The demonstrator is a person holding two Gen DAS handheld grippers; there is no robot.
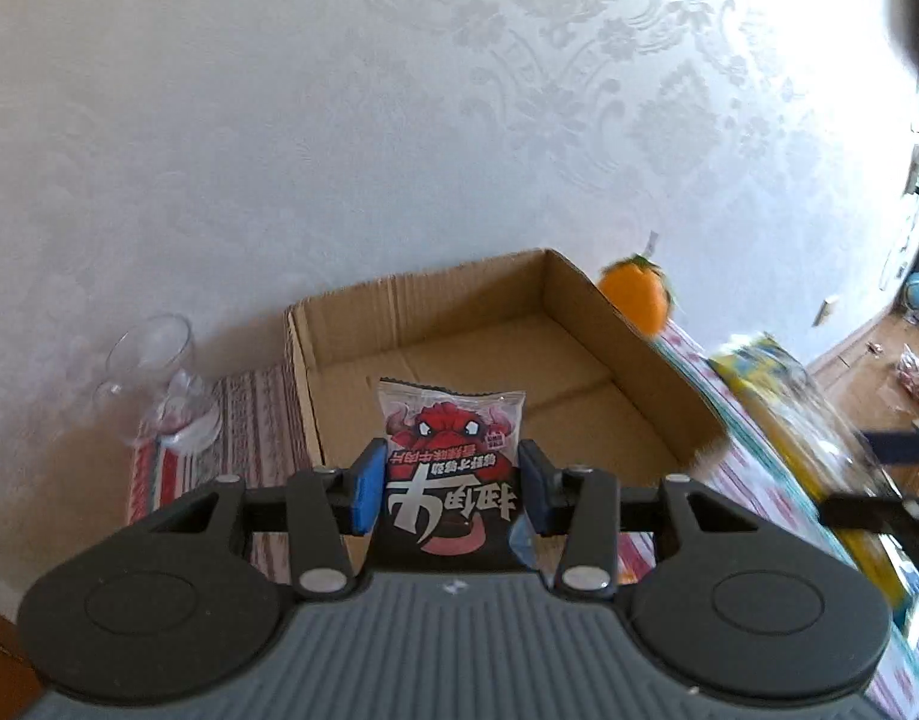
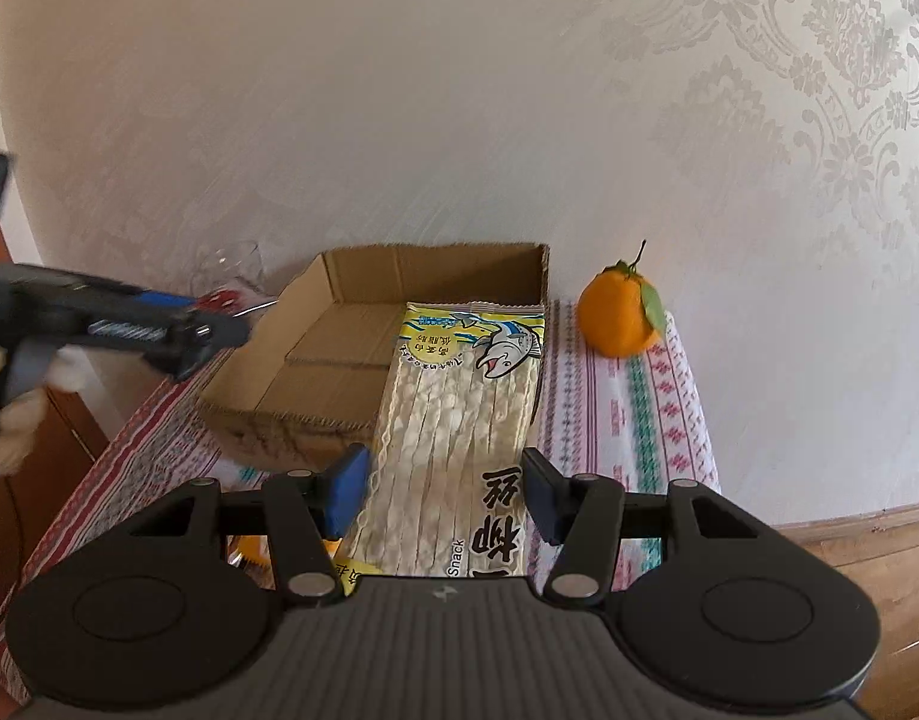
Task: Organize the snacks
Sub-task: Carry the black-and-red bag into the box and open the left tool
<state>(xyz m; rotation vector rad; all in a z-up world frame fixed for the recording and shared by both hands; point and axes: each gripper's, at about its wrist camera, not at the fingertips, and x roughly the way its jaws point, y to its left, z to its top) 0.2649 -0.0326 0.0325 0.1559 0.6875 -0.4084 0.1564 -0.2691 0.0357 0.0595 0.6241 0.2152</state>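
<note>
Barely begun, judging by the cardboard box (image 1: 471, 354): bare floor inside, no snack resting in it yet. Two snacks in transit, both lifted off the counter (image 2: 633, 420).

Left gripper (image 1: 452, 483) closed on a small red packet (image 1: 453, 462) printed with a cartoon bull, pads pressing both side edges, packet upright and upside down to the camera. Held in front of the box's near side, about level with its rim, aimed at the opening.

Right gripper (image 2: 444, 495) holding a long fish-snack bag (image 2: 459, 420), pads against both long edges at the lower part. Bag stretched forward, far end with the fish picture reaching over the right part of the box. Left gripper also seen from the right wrist (image 2: 177, 339), side-on, near the box's left corner.

Left to do: both packets to be set down inside. Orange (image 2: 621, 315) standing on the counter just right of the box; glass (image 1: 159, 378) by the wall to its left.
</note>
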